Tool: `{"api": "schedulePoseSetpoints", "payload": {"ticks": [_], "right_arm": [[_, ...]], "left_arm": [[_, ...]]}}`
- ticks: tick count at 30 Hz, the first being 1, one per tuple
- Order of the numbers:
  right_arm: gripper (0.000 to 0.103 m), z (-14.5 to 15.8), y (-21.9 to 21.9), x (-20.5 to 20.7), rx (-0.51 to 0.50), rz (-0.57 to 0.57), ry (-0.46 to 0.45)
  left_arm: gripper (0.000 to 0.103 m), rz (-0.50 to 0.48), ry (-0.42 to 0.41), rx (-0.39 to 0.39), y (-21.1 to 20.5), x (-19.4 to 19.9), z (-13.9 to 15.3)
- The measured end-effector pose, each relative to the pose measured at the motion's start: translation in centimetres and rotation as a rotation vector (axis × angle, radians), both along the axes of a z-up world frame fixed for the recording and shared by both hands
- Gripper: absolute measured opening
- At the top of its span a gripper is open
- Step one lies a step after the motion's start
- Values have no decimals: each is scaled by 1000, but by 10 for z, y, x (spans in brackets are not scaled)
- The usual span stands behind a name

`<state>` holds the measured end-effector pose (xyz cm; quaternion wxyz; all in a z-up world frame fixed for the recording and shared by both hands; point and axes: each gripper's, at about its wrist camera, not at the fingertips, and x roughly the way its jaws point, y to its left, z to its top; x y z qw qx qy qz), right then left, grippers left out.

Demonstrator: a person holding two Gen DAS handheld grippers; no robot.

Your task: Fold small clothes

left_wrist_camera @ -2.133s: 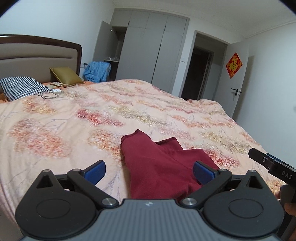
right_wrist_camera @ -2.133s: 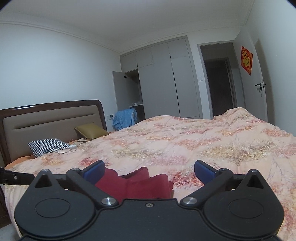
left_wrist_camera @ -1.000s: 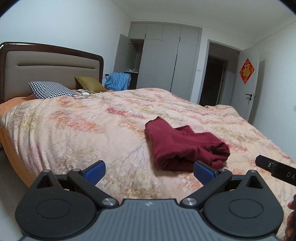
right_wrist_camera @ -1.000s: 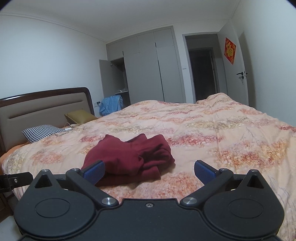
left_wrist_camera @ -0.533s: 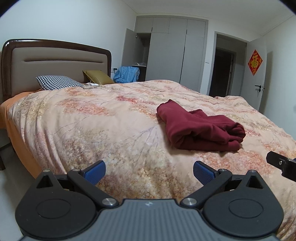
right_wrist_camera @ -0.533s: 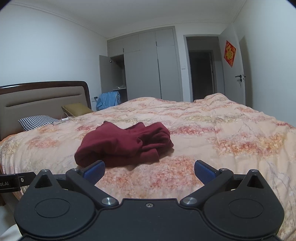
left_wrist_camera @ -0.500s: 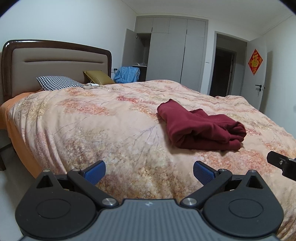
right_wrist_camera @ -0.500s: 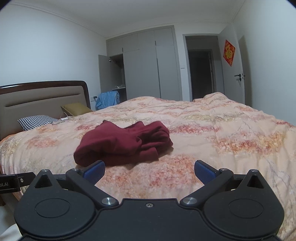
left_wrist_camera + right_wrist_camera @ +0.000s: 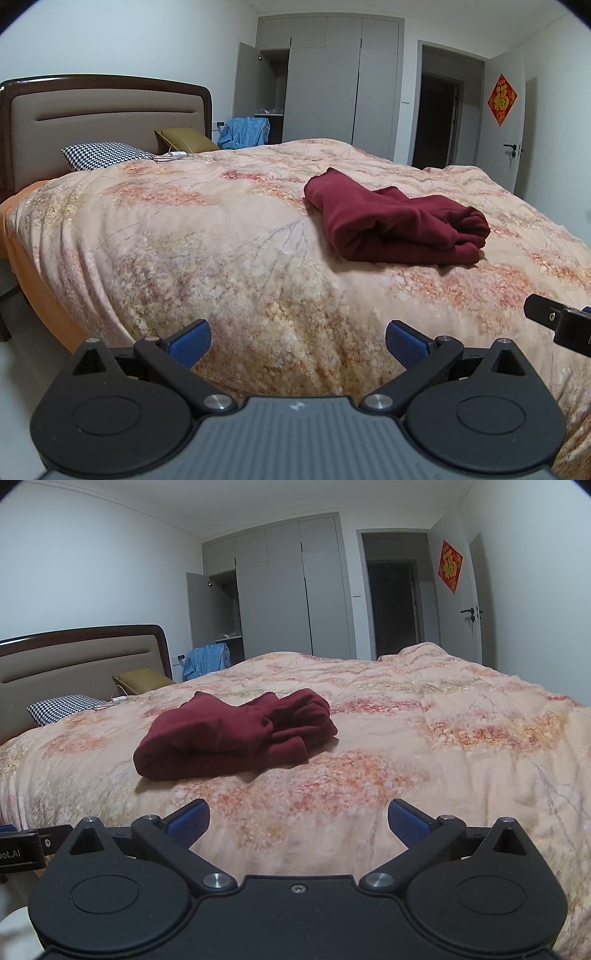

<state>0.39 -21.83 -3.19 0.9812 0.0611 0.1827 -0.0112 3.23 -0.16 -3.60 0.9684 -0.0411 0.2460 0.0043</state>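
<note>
We hold both grippers low at the near edge of the bed, and neither touches any cloth. The left gripper (image 9: 297, 341) has its blue fingers spread wide with nothing between them; the right gripper (image 9: 298, 819) is the same, jaws wide apart and empty. We judge that this wide spread suits an approach, or a rest after letting go, since there is nothing to pinch here.

The dark red garment (image 9: 395, 225) lies right of centre in the left wrist view and left of centre in the right wrist view (image 9: 236, 734), so it sits between our two grippers and further in on the floral quilt (image 9: 207, 258). It rests in a doubled bundle, layers stacked and one rounded fold facing us, which reads to us as a fold largely made, though loosely.

At the left edge of both views stand the headboard (image 9: 103, 110) and a checked pillow (image 9: 107, 155), well apart from the garment.
</note>
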Motion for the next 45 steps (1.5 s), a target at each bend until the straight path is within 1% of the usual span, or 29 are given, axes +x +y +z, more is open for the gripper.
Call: {"api": "schedulePoseSetpoints", "payload": {"ticks": [8,45], "right_arm": [[102,-2,-4,0,18,-9,3],[102,-2,1,0,-3,3,1]], "left_arm": [[103,-4,10,3,1,1,-2],[103,-4,8,-7,4,0,-2]]}}
